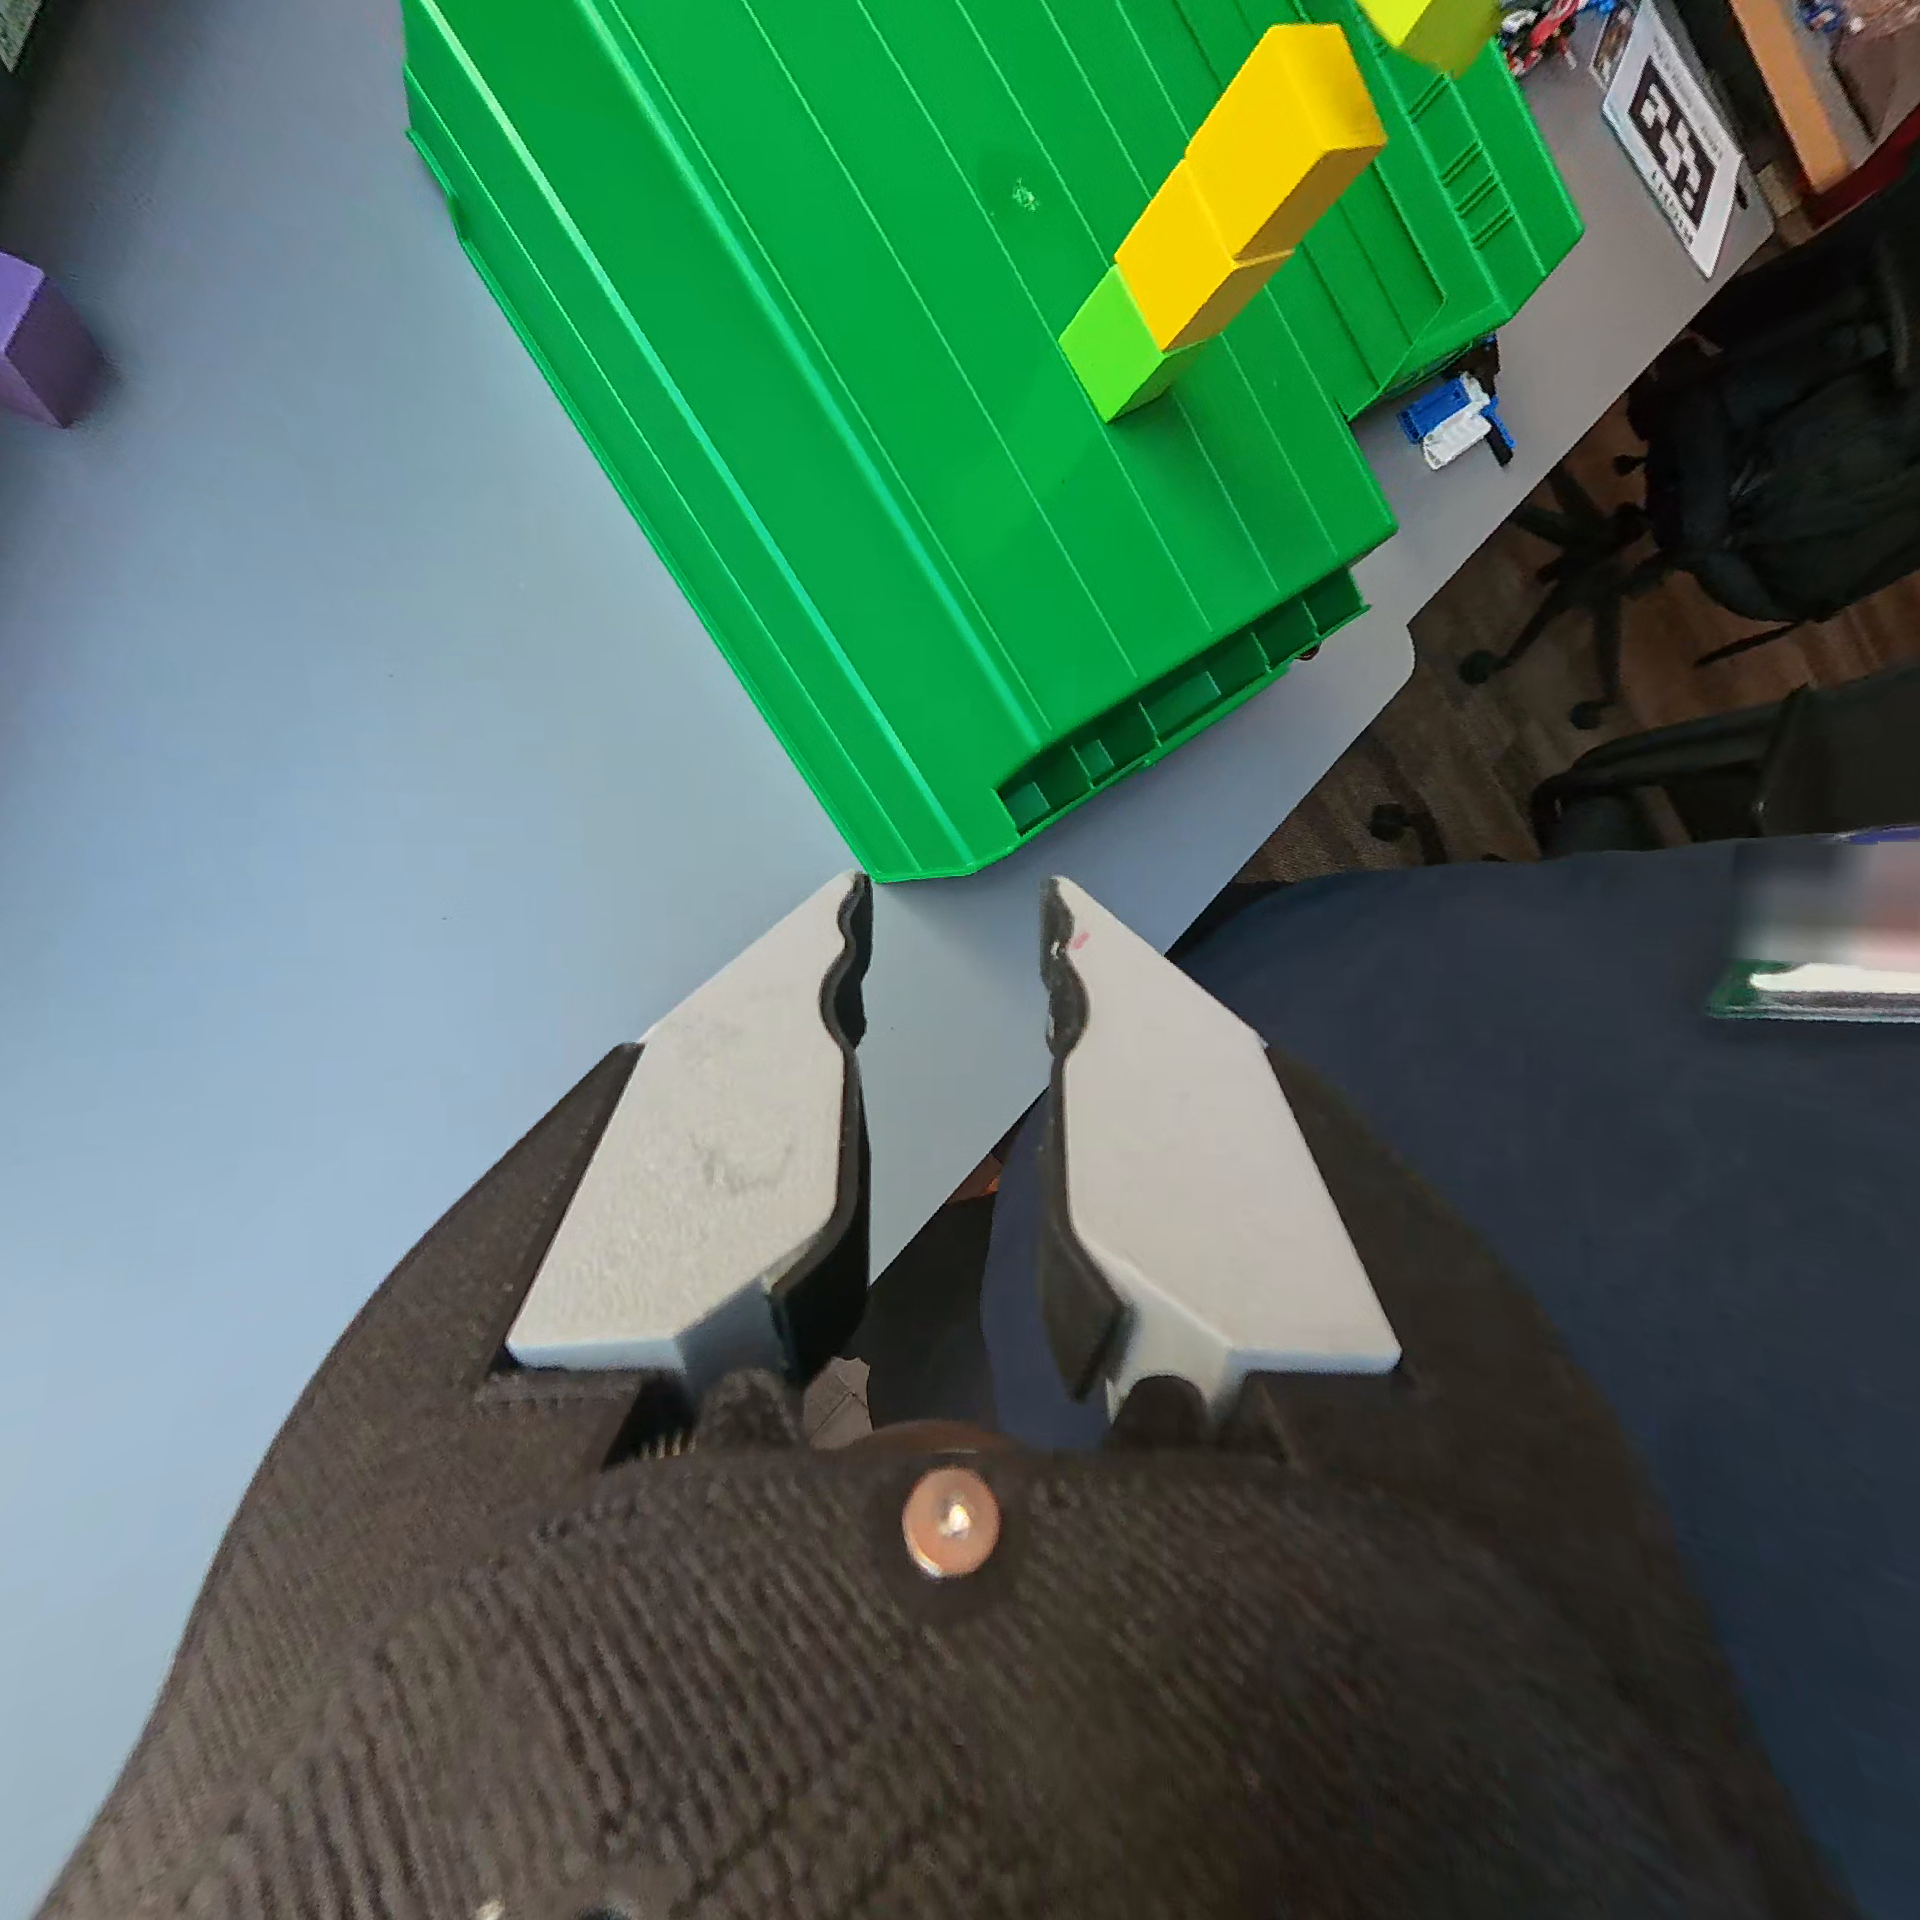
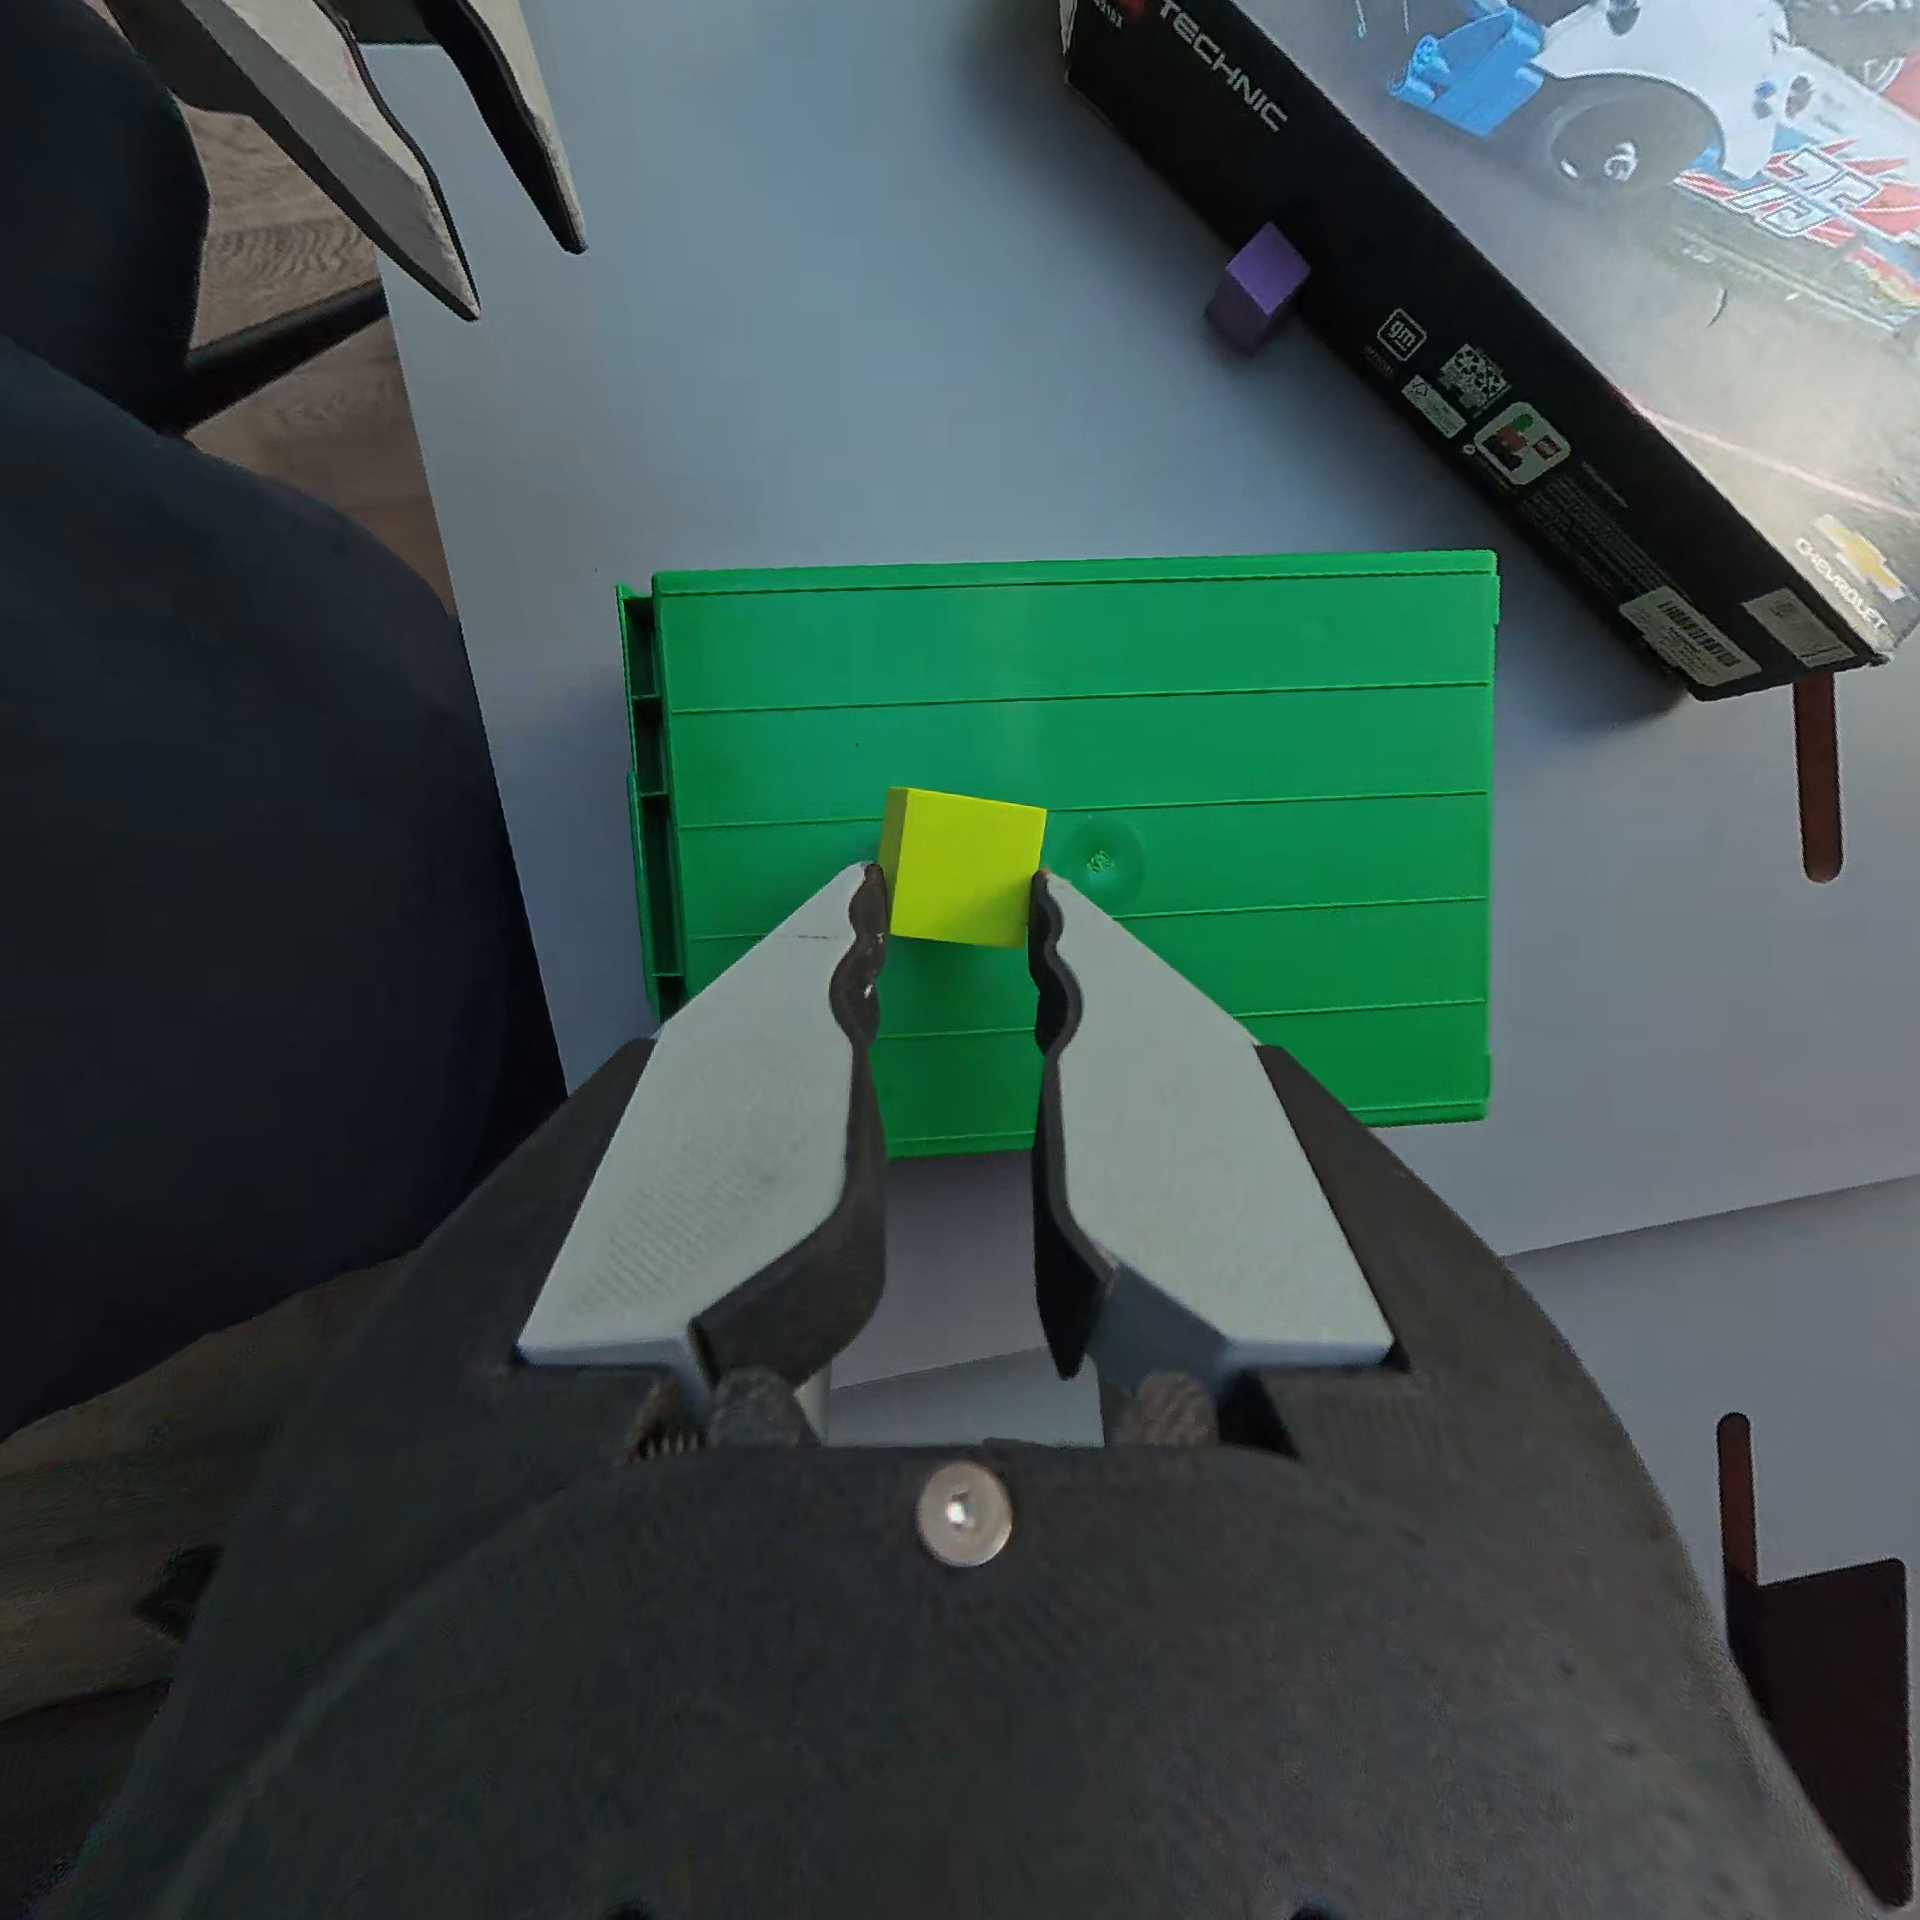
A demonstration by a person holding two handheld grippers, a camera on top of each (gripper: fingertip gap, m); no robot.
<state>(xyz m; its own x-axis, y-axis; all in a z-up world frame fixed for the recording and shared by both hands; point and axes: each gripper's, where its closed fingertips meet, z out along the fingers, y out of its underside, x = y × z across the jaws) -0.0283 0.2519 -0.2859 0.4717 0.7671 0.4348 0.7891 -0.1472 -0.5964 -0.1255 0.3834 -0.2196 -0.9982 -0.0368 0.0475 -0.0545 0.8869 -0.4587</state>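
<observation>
My right gripper (image 2: 956,883) is shut on a lime-yellow cube (image 2: 964,868), with both pads pressed on its sides, above an upturned green bin (image 2: 1247,748). In the left wrist view the same cube (image 1: 1429,26) hangs a little above a tower on the bin (image 1: 831,416). The tower is a green cube (image 1: 1117,348) with two yellow blocks (image 1: 1257,166) on top of it. My left gripper (image 1: 956,894) is open and empty, low over the table near the bin's near corner. It also shows in the right wrist view (image 2: 520,281).
A purple block (image 1: 42,343) lies on the grey-blue table (image 1: 312,727), next to a black toy-car box (image 2: 1558,312). A second green bin (image 1: 1475,208), a small blue-and-white toy piece (image 1: 1455,416) and a marker card (image 1: 1673,156) lie behind. A person's dark clothing (image 1: 1558,1143) is at the table edge. About 20 cm separates my left fingertips from my right. My left gripper is the nearer one to the purple block (image 1: 42,343): about 25 cm, against 30 cm. It turns up in the right wrist view (image 2: 1247,303) as well.
</observation>
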